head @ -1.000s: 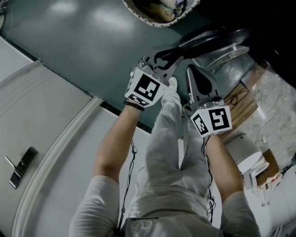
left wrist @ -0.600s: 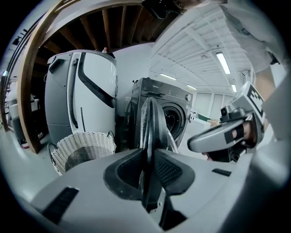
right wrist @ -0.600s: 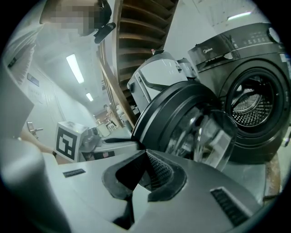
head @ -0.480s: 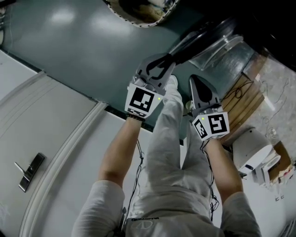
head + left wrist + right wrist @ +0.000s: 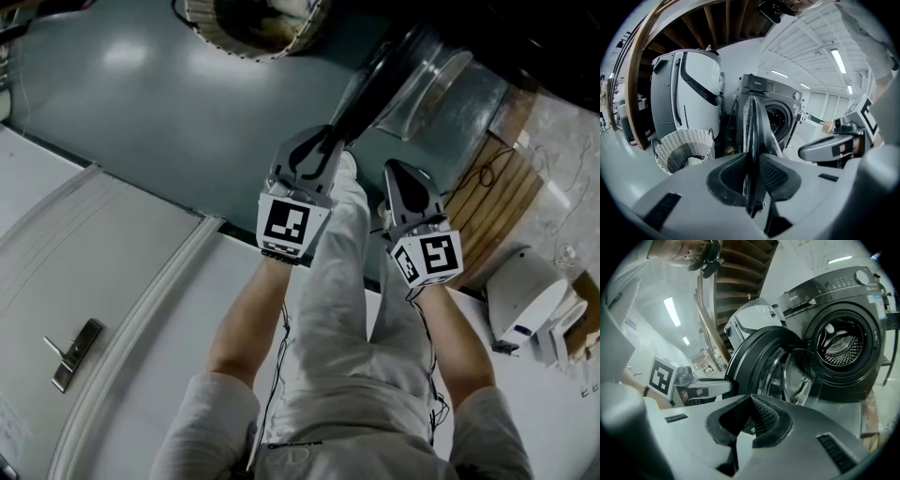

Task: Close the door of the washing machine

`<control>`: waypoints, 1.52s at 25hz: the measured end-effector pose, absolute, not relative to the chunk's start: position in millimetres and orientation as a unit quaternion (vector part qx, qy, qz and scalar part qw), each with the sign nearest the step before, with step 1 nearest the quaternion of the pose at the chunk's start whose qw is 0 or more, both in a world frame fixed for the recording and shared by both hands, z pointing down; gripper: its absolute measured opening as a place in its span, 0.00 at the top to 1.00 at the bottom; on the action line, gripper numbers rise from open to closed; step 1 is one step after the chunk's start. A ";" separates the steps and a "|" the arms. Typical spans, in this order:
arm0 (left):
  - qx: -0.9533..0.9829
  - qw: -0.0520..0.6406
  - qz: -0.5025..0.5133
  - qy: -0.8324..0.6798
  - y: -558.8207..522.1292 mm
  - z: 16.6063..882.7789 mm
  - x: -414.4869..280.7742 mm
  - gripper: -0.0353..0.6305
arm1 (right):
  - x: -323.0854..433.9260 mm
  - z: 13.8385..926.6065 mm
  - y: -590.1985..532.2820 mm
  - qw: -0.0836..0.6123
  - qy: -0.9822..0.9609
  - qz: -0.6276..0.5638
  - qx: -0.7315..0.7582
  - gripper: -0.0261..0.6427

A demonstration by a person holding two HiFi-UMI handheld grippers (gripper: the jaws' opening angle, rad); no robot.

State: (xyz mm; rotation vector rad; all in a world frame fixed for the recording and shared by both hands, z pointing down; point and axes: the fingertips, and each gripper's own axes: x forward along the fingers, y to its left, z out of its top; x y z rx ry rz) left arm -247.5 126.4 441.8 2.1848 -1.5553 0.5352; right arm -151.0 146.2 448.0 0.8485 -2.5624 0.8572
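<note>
Head view: the left gripper (image 5: 330, 146) is seen clamped on the rim of the open door (image 5: 375, 82), which is swung out over the teal floor (image 5: 141, 103). The right gripper (image 5: 394, 171) is held just beside the left one. A basket (image 5: 246, 28) is caught at the top edge.

Left gripper view: the door (image 5: 752, 136) is pinched edge-on between the jaws, with the washer (image 5: 780, 101) behind it and the basket (image 5: 684, 150) off to the left.

Right gripper view: the jaws are pressed together with nothing between them. The door (image 5: 764, 357) is seen swung open, beside the drum (image 5: 841, 345).
</note>
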 end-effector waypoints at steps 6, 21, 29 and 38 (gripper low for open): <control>0.765 0.219 0.198 -0.572 133.2 445.1 -217.1 0.84 | -120.1 452.6 160.3 0.167 -0.896 0.290 0.291 0.94; 0.753 0.266 0.185 -0.573 138.4 447.2 -140.3 0.81 | -52.6 469.1 172.5 0.179 -0.890 0.274 0.316 0.94; 0.753 0.292 0.179 -0.561 135.8 448.3 -105.3 0.79 | -38.6 476.9 184.9 0.196 -0.898 0.250 0.304 0.88; 0.755 0.310 0.172 -0.551 129.3 450.6 -74.7 0.77 | -30.0 491.3 191.3 0.214 -0.902 0.231 0.295 0.80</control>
